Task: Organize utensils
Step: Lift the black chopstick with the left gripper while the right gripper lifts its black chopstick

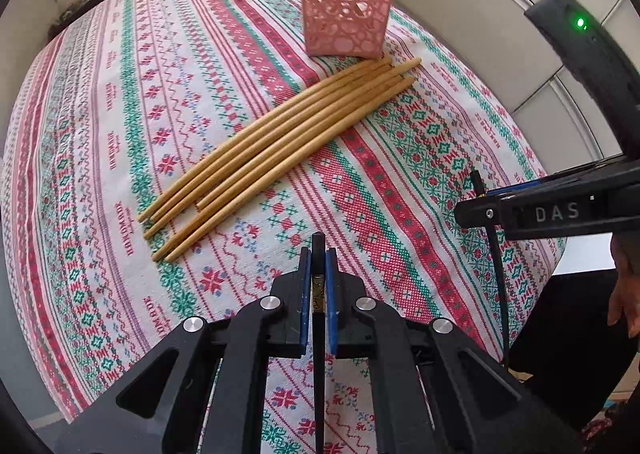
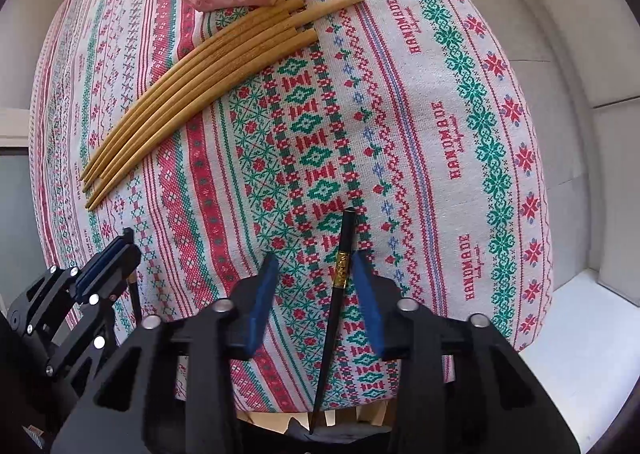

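**Two tools, one black chopstick each**

Left tool: clenched on a black chopstick, pads pressing both sides.

Right tool: jaws part open; a second black chopstick stands between them, close to one pad, contact uncertain.

Bamboo chopsticks lie bundled mid-tabletop, ends just beside the pink basket near the far edge. Tabletop cloth is otherwise bare around them.
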